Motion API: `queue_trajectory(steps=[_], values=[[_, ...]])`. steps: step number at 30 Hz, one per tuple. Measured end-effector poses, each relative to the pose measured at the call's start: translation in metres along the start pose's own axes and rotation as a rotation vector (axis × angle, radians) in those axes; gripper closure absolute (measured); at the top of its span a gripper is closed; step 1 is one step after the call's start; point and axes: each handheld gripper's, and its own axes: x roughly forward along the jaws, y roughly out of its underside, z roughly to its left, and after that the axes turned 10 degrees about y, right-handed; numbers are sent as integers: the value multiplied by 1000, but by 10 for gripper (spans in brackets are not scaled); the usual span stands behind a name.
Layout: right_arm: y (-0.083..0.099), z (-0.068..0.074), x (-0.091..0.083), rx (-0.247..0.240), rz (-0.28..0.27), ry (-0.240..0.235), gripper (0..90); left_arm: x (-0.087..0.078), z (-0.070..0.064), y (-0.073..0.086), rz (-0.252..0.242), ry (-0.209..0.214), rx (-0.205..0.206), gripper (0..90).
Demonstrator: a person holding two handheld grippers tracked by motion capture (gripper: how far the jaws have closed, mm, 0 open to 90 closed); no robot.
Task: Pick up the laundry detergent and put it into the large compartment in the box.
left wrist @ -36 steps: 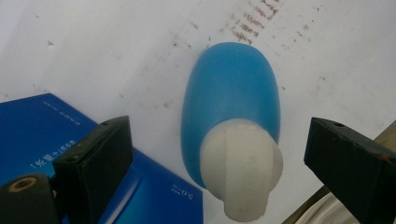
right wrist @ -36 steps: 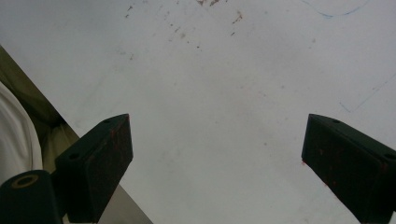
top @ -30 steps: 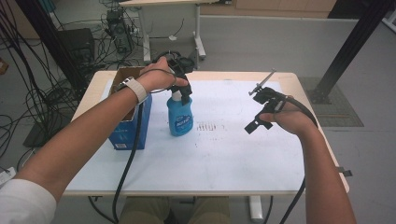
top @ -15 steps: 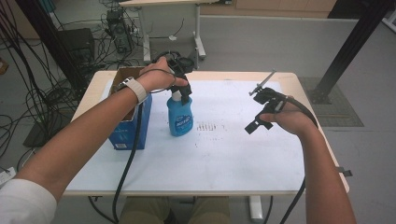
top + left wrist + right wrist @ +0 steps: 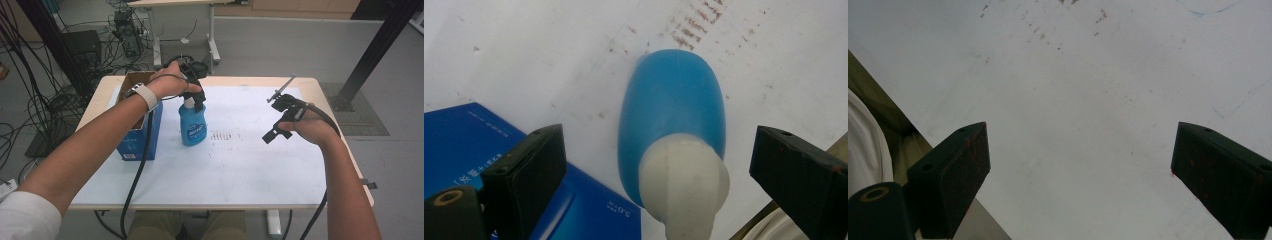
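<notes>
Jaws wide on both your grippers, nothing between the pads. Your left gripper [image 5: 196,95] hangs directly over one blue spray bottle [image 5: 193,124]; in the left gripper view the bottle [image 5: 672,115] sits between the two black jaws with clear gaps on either side, its white cap [image 5: 684,180] nearest the camera, neither pad touching it. One bottle only, upright on the white table sheet [image 5: 235,165], left of centre and toward the far half. Just beside it on its left stands one blue carton [image 5: 136,137] with an open cardboard top, at the sheet's left edge; bottle and carton are close, though the high view does not settle whether they touch. The carton's blue face [image 5: 469,145] also shows under your left jaw in the left gripper view. One patch of small reddish marks [image 5: 226,136] lies on the sheet just right of the bottle. Your right gripper [image 5: 282,117] is held above the right half of the table, well apart from the bottle; the right gripper view looks down on bare white sheet [image 5: 1083,100] between its two spread jaws. One cable trails from each gripper, two in all.
</notes>
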Motion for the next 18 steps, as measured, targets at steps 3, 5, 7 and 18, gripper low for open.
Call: queue_trajectory(steps=[3,5,7,18], values=[[0,0,0,2,0,0,85,1,0,0,0,-1,-1,85],[1,-1,1,3,0,-1,85,1,1,0,0,2,-2,86],[1,-1,1,4,0,-1,85,3,2,0,-1,4,-2,87],[3,-3,5,6,3,-8,84,13,7,-1,2,14,-5,92]])
